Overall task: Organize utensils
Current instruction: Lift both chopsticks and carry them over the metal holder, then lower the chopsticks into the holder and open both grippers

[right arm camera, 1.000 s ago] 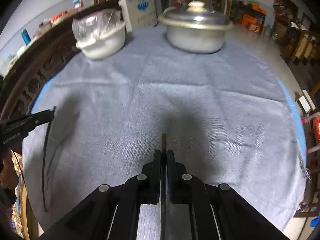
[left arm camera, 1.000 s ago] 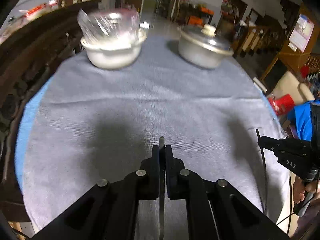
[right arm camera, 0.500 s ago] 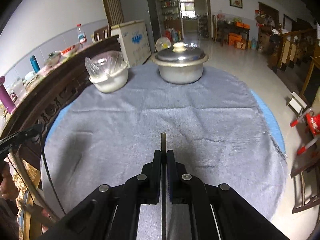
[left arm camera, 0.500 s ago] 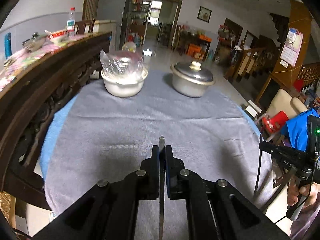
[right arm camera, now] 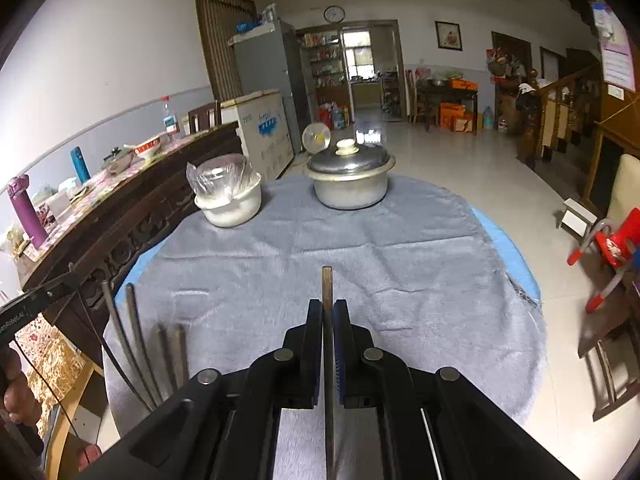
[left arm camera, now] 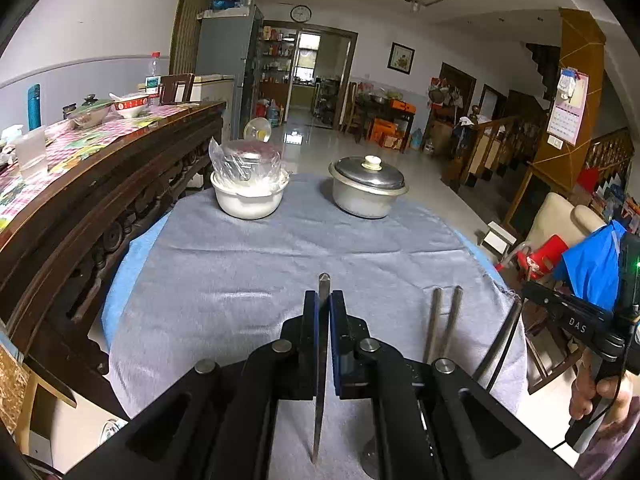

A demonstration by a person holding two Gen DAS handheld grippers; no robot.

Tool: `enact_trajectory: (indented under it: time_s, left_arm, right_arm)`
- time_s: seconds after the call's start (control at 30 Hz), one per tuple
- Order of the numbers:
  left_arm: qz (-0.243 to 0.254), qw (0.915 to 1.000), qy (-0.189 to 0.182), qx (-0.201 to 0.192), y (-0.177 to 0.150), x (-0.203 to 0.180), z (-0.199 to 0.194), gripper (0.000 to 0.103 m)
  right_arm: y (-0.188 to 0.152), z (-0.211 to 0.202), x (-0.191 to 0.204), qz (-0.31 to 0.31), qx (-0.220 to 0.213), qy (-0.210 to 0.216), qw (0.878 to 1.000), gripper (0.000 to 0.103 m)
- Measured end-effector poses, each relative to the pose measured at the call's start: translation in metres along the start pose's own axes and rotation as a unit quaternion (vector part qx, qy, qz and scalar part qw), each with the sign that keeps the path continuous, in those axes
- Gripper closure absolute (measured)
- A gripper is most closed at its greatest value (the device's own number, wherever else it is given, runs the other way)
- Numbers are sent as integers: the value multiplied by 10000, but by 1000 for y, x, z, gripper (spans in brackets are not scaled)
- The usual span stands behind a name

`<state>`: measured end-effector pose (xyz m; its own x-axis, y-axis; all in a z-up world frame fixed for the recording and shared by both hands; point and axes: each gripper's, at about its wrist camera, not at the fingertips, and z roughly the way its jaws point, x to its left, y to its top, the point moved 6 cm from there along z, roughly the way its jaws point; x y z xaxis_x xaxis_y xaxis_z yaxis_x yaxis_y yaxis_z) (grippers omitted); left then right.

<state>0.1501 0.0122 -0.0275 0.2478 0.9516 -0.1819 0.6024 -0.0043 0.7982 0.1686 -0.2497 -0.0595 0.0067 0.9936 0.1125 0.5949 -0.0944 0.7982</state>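
Both grippers have lifted and tilted up since a second ago, so the room shows. Left gripper (left arm camera: 323, 300) clamps a metal utensil (left arm camera: 322, 286); right gripper (right arm camera: 328, 308) clamps a darker utensil (right arm camera: 327, 280). Two utensils (left arm camera: 442, 320) lie on the grey cloth (left arm camera: 280, 248) at four o'clock (apparently already placed), so both held pieces remain unplaced.

Bowl (left arm camera: 250, 196) left of lidded pot (left arm camera: 366, 192), both far on cloth (left arm camera: 280, 264); chopsticks (left arm camera: 442, 320) near edge.
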Motion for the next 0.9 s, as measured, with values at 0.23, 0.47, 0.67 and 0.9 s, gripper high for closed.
enact_trajectory:
  time_s: [0.23,0.47,0.67,0.9]
  left_arm:
    - [-44,10000,-9,-76,-5,-7,-15,98]
    - [-42,9998,32,-198,-6,-11,-35,98]
    - [-12,9995,76,-322,-5,-13,-52,98]
    - [20,9991,103,-416,-7,-20,-66,98]
  right_arm:
    - [-6,-24,9,13,-145,70,9999,97]
    - [-7,-40,16,39,-314,161,9994,97]
    - [-6,-53,18,55,-439,156,9989,97]
    - [-8,-71,20,45,-606,88,9981,97]
